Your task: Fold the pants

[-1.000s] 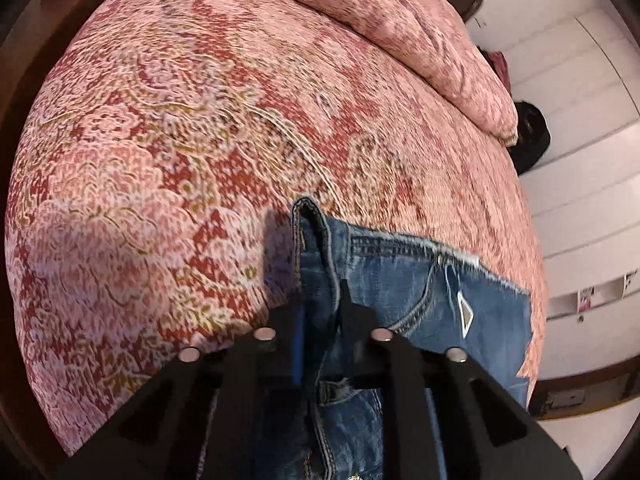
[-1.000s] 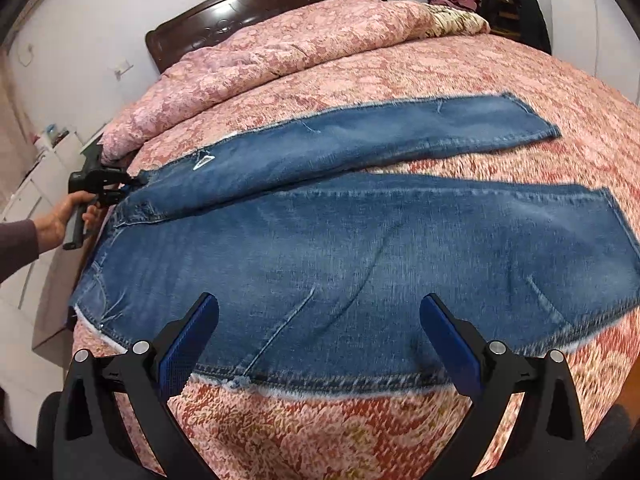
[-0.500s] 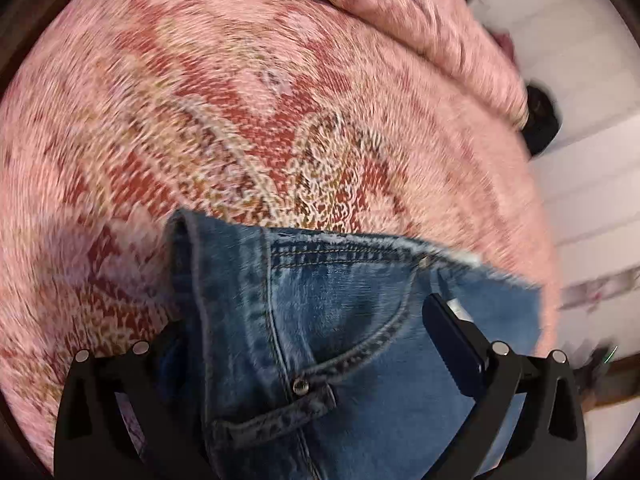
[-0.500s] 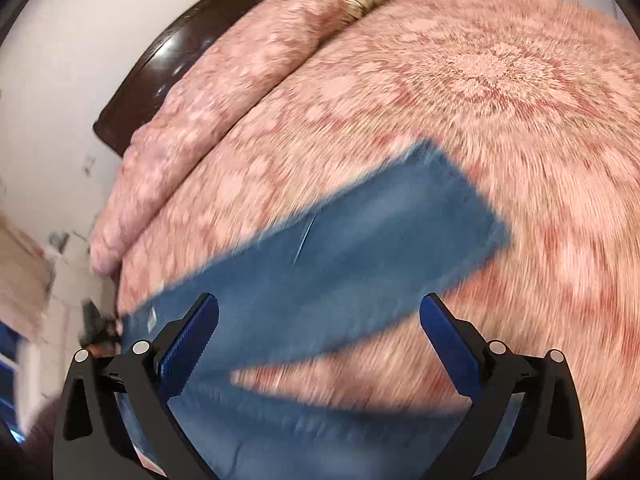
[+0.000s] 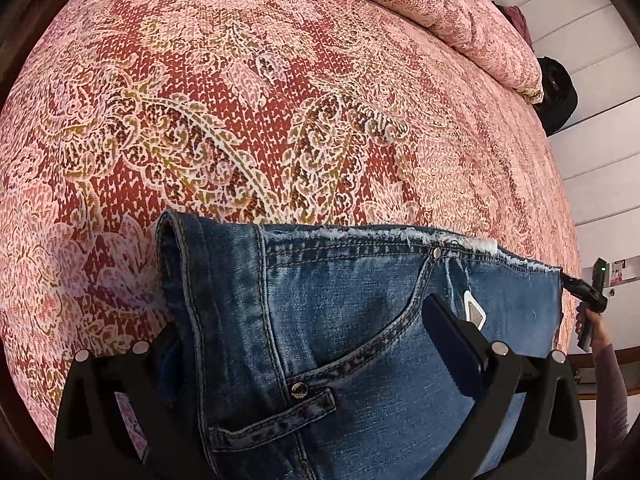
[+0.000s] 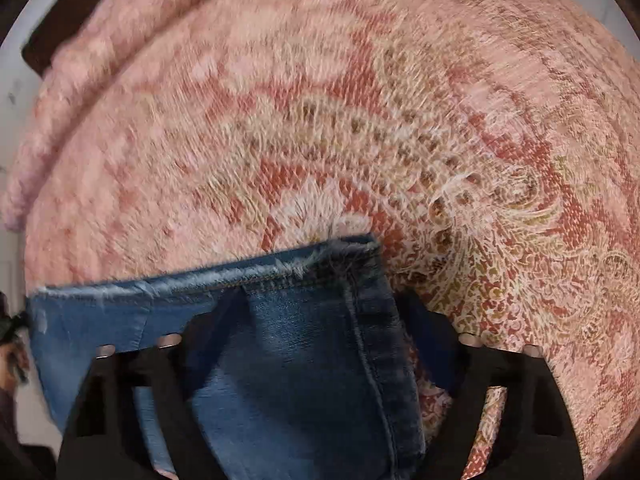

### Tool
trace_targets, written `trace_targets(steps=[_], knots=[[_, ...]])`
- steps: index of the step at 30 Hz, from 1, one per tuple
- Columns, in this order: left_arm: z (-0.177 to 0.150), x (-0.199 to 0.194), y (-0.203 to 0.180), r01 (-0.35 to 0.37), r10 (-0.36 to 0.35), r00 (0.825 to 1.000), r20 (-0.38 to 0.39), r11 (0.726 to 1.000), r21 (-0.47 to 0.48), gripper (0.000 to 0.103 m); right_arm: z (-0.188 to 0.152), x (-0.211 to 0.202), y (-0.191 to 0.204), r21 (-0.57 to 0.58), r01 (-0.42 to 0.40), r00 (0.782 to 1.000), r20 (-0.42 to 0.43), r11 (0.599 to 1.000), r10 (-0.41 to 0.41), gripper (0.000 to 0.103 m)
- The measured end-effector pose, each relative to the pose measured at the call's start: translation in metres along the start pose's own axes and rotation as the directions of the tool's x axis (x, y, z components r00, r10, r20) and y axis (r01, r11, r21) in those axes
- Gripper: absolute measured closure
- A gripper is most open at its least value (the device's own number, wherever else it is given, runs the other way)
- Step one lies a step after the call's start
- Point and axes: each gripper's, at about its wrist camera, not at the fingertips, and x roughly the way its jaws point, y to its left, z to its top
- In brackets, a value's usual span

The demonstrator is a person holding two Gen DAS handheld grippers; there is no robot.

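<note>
Blue jeans lie on a red and pink patterned bedspread. In the left wrist view the waistband end (image 5: 320, 304) with pocket and rivets fills the lower frame. My left gripper (image 5: 304, 344) is open, its fingers either side of the waistband corner. In the right wrist view the frayed hem of a leg (image 6: 304, 280) lies between the fingers of my right gripper (image 6: 324, 328), which is open and straddles the hem. The right gripper also shows at the far end of the jeans in the left wrist view (image 5: 588, 292).
The bedspread (image 5: 240, 120) stretches beyond the jeans. A rolled pink duvet (image 5: 460, 12) lies along the far side. A dark bag (image 5: 556, 92) sits off the bed by a white wall. A dark headboard (image 6: 52, 40) shows at upper left.
My left gripper opened and let go of the waistband corner, now straddling it. My right gripper swung across the bed and down to the leg hem, still open.
</note>
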Motion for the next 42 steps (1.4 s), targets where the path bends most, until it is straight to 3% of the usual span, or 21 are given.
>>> trace_targets(steps=[2, 3, 4, 5, 6, 8, 9, 10, 12, 15, 20, 22, 25, 33, 38, 42], knots=[[0.001, 0.0, 0.001, 0.008, -0.008, 1.0, -0.005, 1.0, 0.007, 0.003, -0.001, -0.001, 0.004, -0.042, 0.024, 1.0, 0.008, 0.999, -0.023, 0.042], [0.002, 0.0, 0.001, 0.016, -0.016, 1.0, -0.006, 1.0, 0.007, 0.003, -0.002, -0.006, -0.002, -0.029, 0.029, 0.999, 0.02, 0.999, -0.028, 0.071], [0.002, -0.001, 0.003, 0.019, -0.019, 1.0, -0.008, 1.0, 0.004, 0.005, -0.002, -0.011, -0.008, -0.012, 0.01, 0.999, 0.034, 1.0, -0.009, 0.093], [0.002, -0.003, 0.006, 0.016, -0.016, 1.0, -0.008, 1.0, 0.001, 0.007, -0.004, -0.018, -0.013, 0.001, -0.039, 0.998, 0.051, 0.999, 0.039, 0.095], [0.003, -0.004, 0.009, 0.01, -0.01, 1.0, -0.008, 1.0, -0.001, 0.016, -0.005, -0.02, -0.012, -0.021, -0.036, 0.998, 0.055, 0.999, 0.037, 0.097], [0.002, -0.009, 0.018, -0.037, 0.037, 0.999, -0.013, 0.999, -0.016, 0.045, -0.009, -0.019, -0.004, -0.067, 0.008, 0.999, 0.054, 0.998, -0.004, 0.097], [0.001, -0.013, 0.025, -0.06, 0.06, 0.998, -0.017, 0.997, -0.037, 0.076, -0.012, -0.019, -0.001, -0.069, 0.025, 0.998, 0.065, 0.997, -0.02, 0.097], [0.0, -0.018, 0.036, -0.033, 0.032, 0.999, -0.02, 0.996, -0.077, 0.086, -0.014, -0.019, 0.002, -0.068, 0.035, 0.997, 0.077, 0.997, -0.03, 0.097], [-0.004, -0.024, 0.03, -0.041, 0.04, 0.999, -0.003, 0.998, -0.043, 0.091, -0.016, -0.018, 0.008, -0.07, 0.065, 0.993, 0.102, 0.995, -0.057, 0.098], [-0.01, -0.024, 0.017, -0.118, 0.117, 0.992, 0.048, 0.993, 0.026, 0.093, -0.015, -0.021, 0.012, -0.097, 0.123, 0.985, 0.136, 0.988, -0.109, 0.098], [-0.027, -0.043, 0.001, -0.18, 0.153, 0.968, 0.2, 0.976, 0.125, 0.094, -0.018, -0.048, 0.024, -0.152, 0.178, 0.961, 0.24, 0.972, -0.138, 0.098], [-0.028, -0.058, -0.001, -0.161, 0.121, 0.956, 0.266, 0.978, 0.134, 0.094, -0.023, -0.066, 0.027, -0.161, 0.181, 0.945, 0.3, 0.97, -0.127, 0.098], [-0.048, -0.082, -0.003, -0.136, 0.066, 0.925, 0.375, 0.977, 0.164, 0.094, -0.037, -0.088, 0.027, -0.176, 0.17, 0.919, 0.383, 0.97, -0.091, 0.098], [-0.098, -0.131, -0.004, -0.065, -0.044, 0.858, 0.511, 0.979, 0.193, 0.094, -0.11, -0.121, 0.029, -0.197, 0.226, 0.861, 0.499, 0.954, -0.101, 0.098], [-0.141, -0.147, 0.011, 0.011, -0.099, 0.842, 0.531, 0.986, 0.166, 0.094, -0.161, -0.132, 0.025, -0.198, 0.244, 0.841, 0.531, 0.949, -0.105, 0.098], [-0.171, -0.15, 0.022, 0.054, -0.124, 0.839, 0.529, 0.988, 0.146, 0.093, -0.2, -0.137, 0.022, -0.194, 0.253, 0.837, 0.535, 0.948, -0.114, 0.098]])
